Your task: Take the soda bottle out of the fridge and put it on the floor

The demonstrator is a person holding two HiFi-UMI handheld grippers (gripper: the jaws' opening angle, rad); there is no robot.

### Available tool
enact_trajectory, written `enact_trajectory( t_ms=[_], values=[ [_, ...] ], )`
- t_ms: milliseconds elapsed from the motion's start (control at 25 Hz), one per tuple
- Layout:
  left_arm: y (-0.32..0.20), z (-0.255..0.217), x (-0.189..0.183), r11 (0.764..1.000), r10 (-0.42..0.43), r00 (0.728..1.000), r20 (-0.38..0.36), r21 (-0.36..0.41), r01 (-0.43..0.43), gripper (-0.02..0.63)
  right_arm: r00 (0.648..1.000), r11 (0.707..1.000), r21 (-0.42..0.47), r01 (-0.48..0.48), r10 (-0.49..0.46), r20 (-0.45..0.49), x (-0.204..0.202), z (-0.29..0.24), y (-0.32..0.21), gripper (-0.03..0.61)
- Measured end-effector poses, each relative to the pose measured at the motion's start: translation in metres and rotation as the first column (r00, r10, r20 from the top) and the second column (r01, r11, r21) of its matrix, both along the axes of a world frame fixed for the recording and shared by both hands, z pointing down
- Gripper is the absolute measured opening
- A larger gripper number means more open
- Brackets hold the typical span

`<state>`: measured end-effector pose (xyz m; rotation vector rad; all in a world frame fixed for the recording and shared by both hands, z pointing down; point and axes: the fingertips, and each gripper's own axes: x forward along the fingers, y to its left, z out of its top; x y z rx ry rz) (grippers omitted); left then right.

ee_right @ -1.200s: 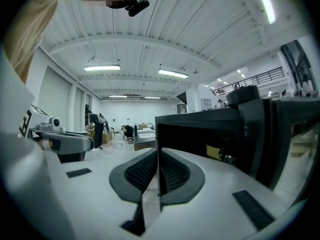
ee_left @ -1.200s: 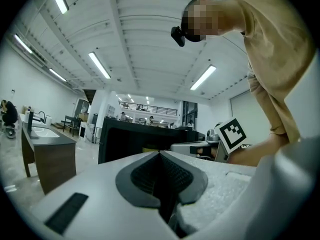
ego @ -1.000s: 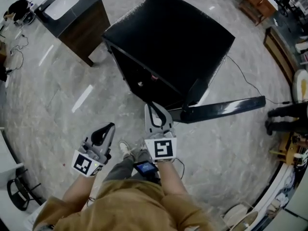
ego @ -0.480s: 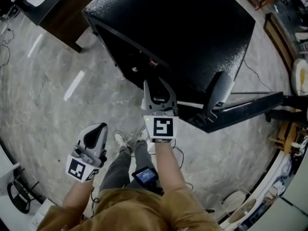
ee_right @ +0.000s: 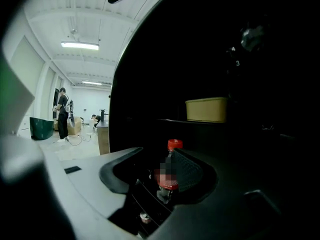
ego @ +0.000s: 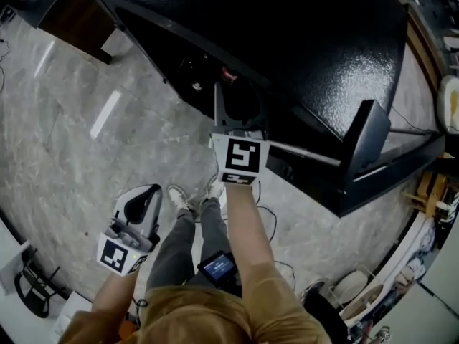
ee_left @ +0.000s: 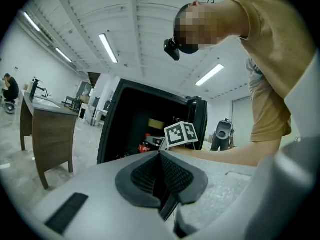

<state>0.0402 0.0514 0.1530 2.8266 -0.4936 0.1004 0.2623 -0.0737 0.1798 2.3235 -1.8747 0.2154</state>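
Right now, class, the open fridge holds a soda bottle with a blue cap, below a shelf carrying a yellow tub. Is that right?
No: the cap is red, not blue, as the right gripper view shows. The soda bottle does stand in the open fridge, below the shelf carrying the yellow tub.

The fridge (ego: pixel 287 34) mouth is left wide open, with the door (ego: pixel 401 167) swung out to the right. Inside, room is left under the shelf (ee_right: pixel 175 120), where the bottle (ee_right: pixel 168 184) stands. The box (ee_right: pixel 206 109) is kept above, out of the way. Bare floor (ego: pixel 72 156) is seen to the left.
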Motion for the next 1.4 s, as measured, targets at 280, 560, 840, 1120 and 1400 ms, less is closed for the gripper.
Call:
enact_trajectory(
  t_ms=[280, 560, 840, 1120, 1400],
  values=[
    [-0.008, 0.032, -0.004, 0.999, -0.007, 1.0, 0.007, -0.034, 0.007, 0.002, 0.997, 0.997, -0.003, -0.071, 0.071, 0.005, 0.021, 0.023, -0.018, 0.256],
    [-0.014, 0.061, -0.006, 0.998, -0.005, 1.0, 0.022, -0.063, 0.007, 0.002, 0.998, 0.998, -0.01, -0.069, 0.069, 0.003, 0.034, 0.049, -0.038, 0.279],
    [-0.032, 0.067, -0.016, 0.997, -0.031, 0.999, 0.025, -0.067, 0.033, 0.002, 0.997, 0.995, -0.067, -0.078, 0.078, -0.013, 0.039, 0.062, -0.049, 0.282],
    [-0.047, 0.07, -0.018, 0.997, -0.054, 0.998, 0.024, -0.056, 0.055, 0.002, 0.998, 0.995, -0.079, -0.064, 0.063, -0.013, 0.043, 0.078, -0.062, 0.287],
    [-0.047, 0.083, -0.017, 0.996, -0.049, 0.998, 0.042, -0.067, 0.052, 0.002, 0.998, 0.998, -0.038, -0.054, 0.054, 0.009, 0.045, 0.085, -0.067, 0.293]
  ],
)
